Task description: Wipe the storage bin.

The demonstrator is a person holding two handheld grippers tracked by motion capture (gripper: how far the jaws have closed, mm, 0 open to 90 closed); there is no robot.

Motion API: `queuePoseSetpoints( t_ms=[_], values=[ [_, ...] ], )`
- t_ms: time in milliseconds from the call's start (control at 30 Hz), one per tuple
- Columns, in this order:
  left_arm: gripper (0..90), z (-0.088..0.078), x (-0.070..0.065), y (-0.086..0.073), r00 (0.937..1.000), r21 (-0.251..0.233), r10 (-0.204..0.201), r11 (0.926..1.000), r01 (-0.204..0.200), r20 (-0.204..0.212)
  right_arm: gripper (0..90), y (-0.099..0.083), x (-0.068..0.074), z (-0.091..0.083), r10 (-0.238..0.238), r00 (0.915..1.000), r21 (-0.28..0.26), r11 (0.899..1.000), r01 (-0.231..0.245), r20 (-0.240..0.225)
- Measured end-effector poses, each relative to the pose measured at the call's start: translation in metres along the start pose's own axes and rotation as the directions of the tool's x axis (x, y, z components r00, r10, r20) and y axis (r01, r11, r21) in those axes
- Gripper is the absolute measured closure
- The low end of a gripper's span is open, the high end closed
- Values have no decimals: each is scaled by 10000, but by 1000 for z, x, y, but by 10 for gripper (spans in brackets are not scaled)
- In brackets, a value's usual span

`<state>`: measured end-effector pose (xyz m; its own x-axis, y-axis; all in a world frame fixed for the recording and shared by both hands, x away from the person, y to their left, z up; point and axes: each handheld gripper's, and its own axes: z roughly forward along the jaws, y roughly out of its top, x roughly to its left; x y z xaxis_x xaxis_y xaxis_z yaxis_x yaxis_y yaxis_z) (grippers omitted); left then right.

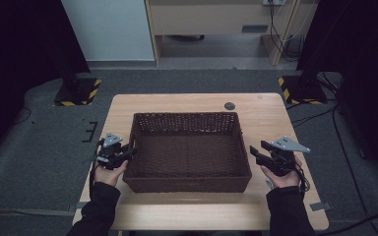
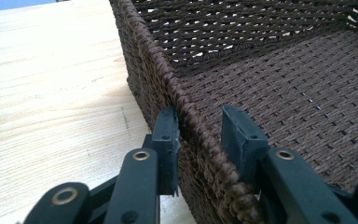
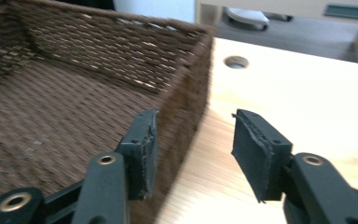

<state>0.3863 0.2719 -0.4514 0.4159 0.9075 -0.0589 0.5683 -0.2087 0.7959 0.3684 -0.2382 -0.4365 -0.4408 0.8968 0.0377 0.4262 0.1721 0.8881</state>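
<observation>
A dark brown woven basket [image 1: 187, 115] sits in the middle of the light wooden table [image 1: 177, 102], with nothing inside it. My left gripper [image 1: 130, 151] straddles the basket's left wall [image 2: 154, 56]. In the left gripper view [image 2: 200, 116] the outer pad [image 2: 168, 135] lies against the outside of the wall, and a thin gap shows between the braided rim and the inner pad. My right gripper [image 1: 257, 148] stands open at the basket's right wall [image 3: 186, 93]. One jaw is just inside the wall and the other is well clear over the table [image 3: 193, 116].
A round cable hole [image 1: 230, 105] lies in the tabletop behind the basket's right corner [image 3: 236, 61]. Bare wood runs along all four sides of the basket. Dark stands with yellow-black bases [image 1: 78, 92] flank the table on the floor.
</observation>
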Motion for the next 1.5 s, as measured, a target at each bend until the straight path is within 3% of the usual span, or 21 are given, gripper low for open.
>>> queuePoseSetpoints(
  t_ms=[233, 667, 1000, 1267, 1500],
  values=[
    [676, -2, 2, -2, 9999, -17, -90, 10000, 89, -74, 397, -17, -23, -9, 273, 9981, 470, 9984, -299, 551],
    [674, -3, 2, -3, 9999, -40, -98, 9999, 98, -90, 373, -55, -47, -27, 495, 9876, 1065, 9921, -658, 1488],
    [673, -3, 2, -3, 9999, -73, -72, 9999, 71, -107, 406, -80, -56, -25, 543, 9860, 1921, 9777, -846, 1578],
    [675, -3, 2, -3, 9999, -61, -72, 10000, 71, -147, 539, -86, -58, -18, 502, 9910, 2622, 9616, -815, 1240],
    [681, -3, 1, -3, 9998, -91, -184, 9998, 183, -122, 795, -83, -56, -15, 550, 9950, 3046, 9493, -780, 837]
  ],
)
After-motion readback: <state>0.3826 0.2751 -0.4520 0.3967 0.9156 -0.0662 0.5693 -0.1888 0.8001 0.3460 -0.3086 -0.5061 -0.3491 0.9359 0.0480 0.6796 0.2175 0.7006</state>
